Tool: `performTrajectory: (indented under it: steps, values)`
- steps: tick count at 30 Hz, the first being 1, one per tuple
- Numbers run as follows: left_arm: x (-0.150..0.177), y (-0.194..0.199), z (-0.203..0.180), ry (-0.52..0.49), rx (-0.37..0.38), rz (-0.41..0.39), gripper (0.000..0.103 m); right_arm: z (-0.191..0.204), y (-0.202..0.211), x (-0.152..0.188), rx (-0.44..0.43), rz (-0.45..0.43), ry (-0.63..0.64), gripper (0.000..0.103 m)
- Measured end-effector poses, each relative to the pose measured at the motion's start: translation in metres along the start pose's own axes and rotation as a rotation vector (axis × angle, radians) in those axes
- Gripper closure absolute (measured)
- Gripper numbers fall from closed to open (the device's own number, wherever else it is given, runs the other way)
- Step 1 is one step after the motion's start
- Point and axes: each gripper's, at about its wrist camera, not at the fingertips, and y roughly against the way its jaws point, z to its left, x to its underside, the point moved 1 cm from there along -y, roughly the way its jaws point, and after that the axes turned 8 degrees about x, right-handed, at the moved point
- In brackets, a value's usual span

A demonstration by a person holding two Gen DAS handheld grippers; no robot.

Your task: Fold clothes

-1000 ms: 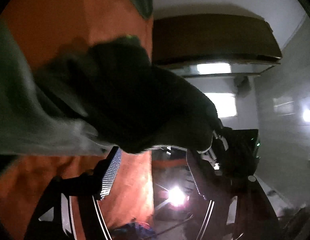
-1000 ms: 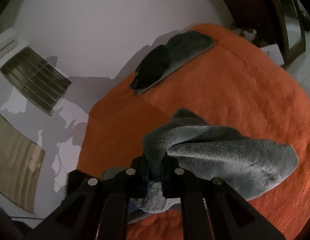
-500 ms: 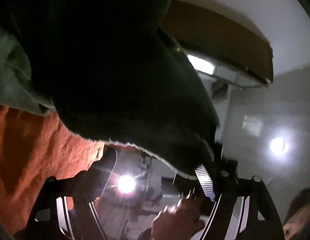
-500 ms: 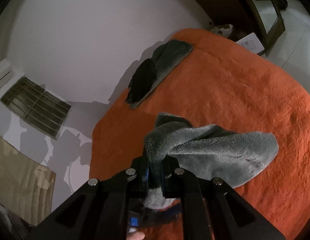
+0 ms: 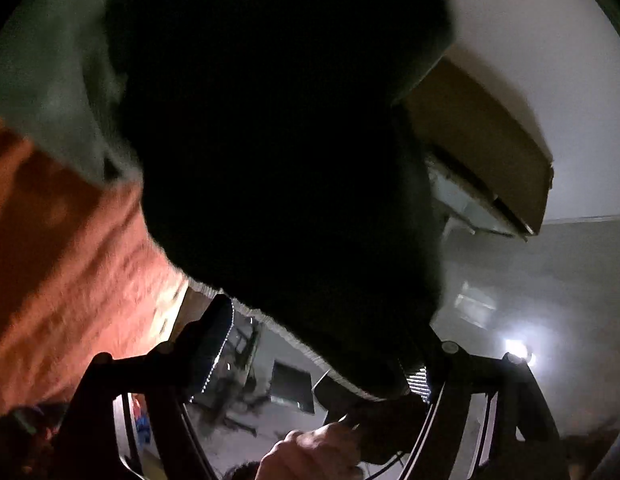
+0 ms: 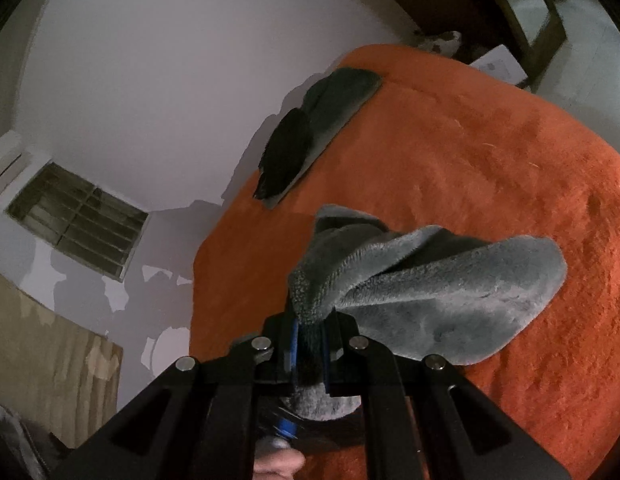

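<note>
A dark garment (image 5: pixel 277 140) fills most of the left wrist view, and its pale hem droops across my left gripper (image 5: pixel 314 360). Those fingers stand wide apart, so the gripper is open; the hem rests against the right fingertip (image 5: pixel 416 378). A grey-green cloth (image 5: pixel 49 80) lies behind it on the orange blanket (image 5: pixel 69 260). In the right wrist view my right gripper (image 6: pixel 310 328) is shut on a bunched edge of a grey fleecy cloth (image 6: pixel 450 300), which hangs out to the right above the orange blanket (image 6: pixel 490 152).
A flat stack of a dark piece on a grey piece (image 6: pixel 310 132) lies at the blanket's far edge by the white wall. A barred window (image 6: pixel 77 232) is on the left. A hand (image 5: pixel 310 452) shows below the left gripper. A bright lamp (image 5: pixel 518 348) glares on the right.
The dark garment has come closer and now blocks most of the left wrist view. The right gripper has risen, keeping its hold on the grey cloth, so more of the blanket shows.
</note>
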Motion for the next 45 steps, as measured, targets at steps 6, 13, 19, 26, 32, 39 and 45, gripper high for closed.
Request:
performTrajectory:
  steps: [6,13,19,26,32,39,45]
  values:
    - [-0.009,-0.006,-0.001,-0.018,0.0,-0.077,0.038,0.004,0.0,0.013,-0.03,0.025,0.051,0.095]
    - [0.026,0.002,-0.071,-0.581,-0.371,-0.183,0.088,-0.002,0.002,0.038,-0.035,0.089,0.173,0.092]
    - [0.063,0.003,-0.118,-0.947,-0.74,-0.262,0.088,-0.033,0.011,0.03,0.071,0.064,0.167,0.058]
    - [0.064,0.031,-0.112,-0.988,-0.898,-0.258,0.088,-0.028,-0.017,-0.028,0.181,0.125,0.245,0.037]
    - [0.063,0.06,-0.098,-0.982,-0.961,-0.238,0.088,0.021,-0.131,-0.067,0.233,0.383,0.491,0.03]
    - [0.064,0.049,-0.086,-0.942,-0.937,-0.233,0.088,0.019,-0.228,-0.064,0.294,0.564,0.453,0.082]
    - [0.032,0.078,-0.137,-0.9,-0.894,-0.37,0.089,0.023,-0.214,-0.106,0.196,0.413,0.286,0.095]
